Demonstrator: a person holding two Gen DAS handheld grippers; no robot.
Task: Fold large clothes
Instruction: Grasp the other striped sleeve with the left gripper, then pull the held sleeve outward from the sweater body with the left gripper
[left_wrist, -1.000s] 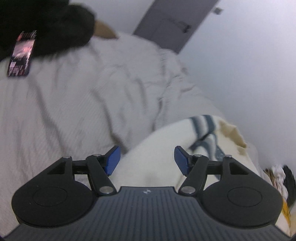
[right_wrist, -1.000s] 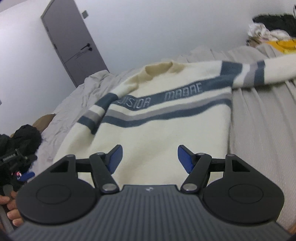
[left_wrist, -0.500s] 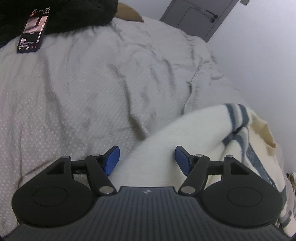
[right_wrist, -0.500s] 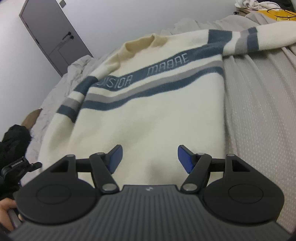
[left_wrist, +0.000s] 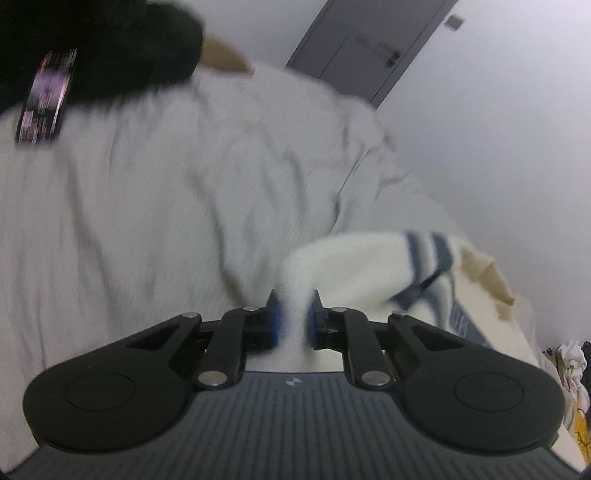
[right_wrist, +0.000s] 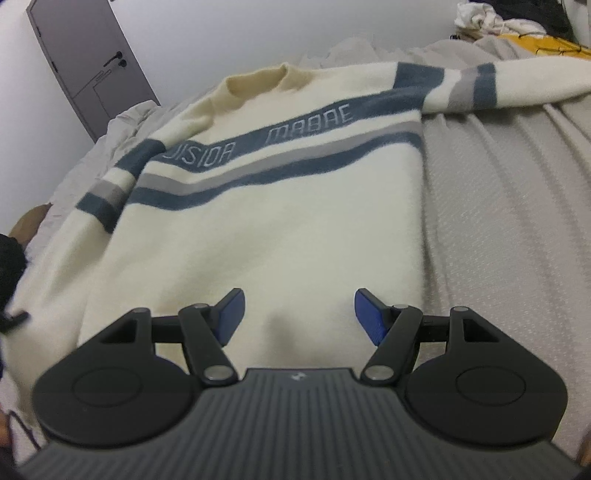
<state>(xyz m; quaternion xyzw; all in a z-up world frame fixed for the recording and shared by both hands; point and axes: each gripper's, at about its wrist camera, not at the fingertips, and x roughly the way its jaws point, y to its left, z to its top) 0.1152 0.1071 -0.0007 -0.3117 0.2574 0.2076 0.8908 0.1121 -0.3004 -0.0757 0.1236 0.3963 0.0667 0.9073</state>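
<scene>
Since half a second ago our left tool (left_wrist: 294, 321) has just been closing, and in the left wrist view its blue pads now pinch a bunched ridge of the cream knitted sweater with blue and grey stripes (left_wrist: 354, 266), gripped at the sleeve end, which runs away from the tool up and to the right toward the striped band; beyond it lies the pale grey rumpled bedspread (left_wrist: 147, 192). In the right wrist view our right tool (right_wrist: 299, 314) stands wide apart and holds nothing, hovering over the sweater's (right_wrist: 266, 236) lower hem, with the garment spread flat on the bed, collar far from us and its other sleeve stretched out to the right. We judge the gripped sleeve must travel across the body toward that right side, so the left hand leads.
</scene>
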